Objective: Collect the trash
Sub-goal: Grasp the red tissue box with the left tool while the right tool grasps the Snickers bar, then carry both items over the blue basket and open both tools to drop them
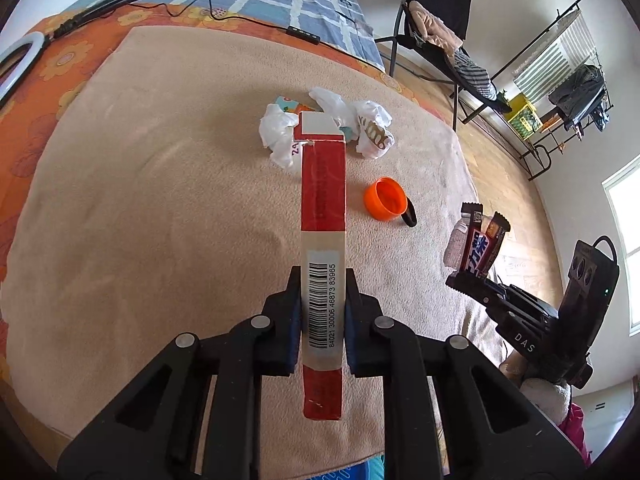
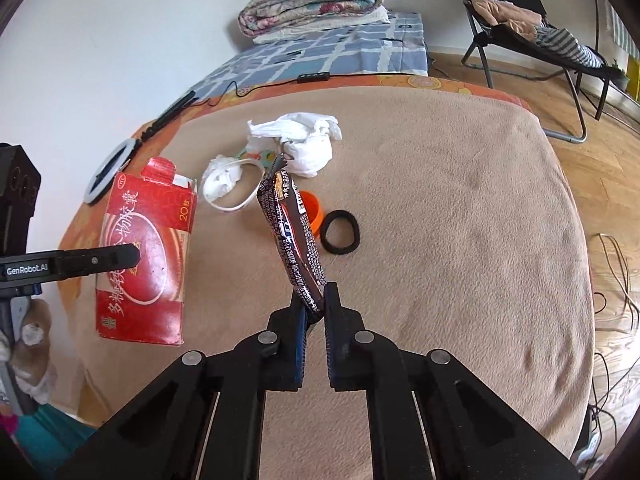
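So you're partway: your left tongs are clamped on the red box, your right tongs pinch the brown wrapper, both held above the bed, while crumpled tissues, orange cap and paper ring still wait there.

The red medicine carton, flattened, open at its far flap, with a barcode on its narrow edge, is clamped edge-on between the left gripper fingers and extends forward. The dark brown snack wrapper, empty and creased, stands upright, pinched at its lower end by the right gripper. Crumpled white tissues lie beyond the carton tip. The orange bottle cap lies open side up, right of the carton.
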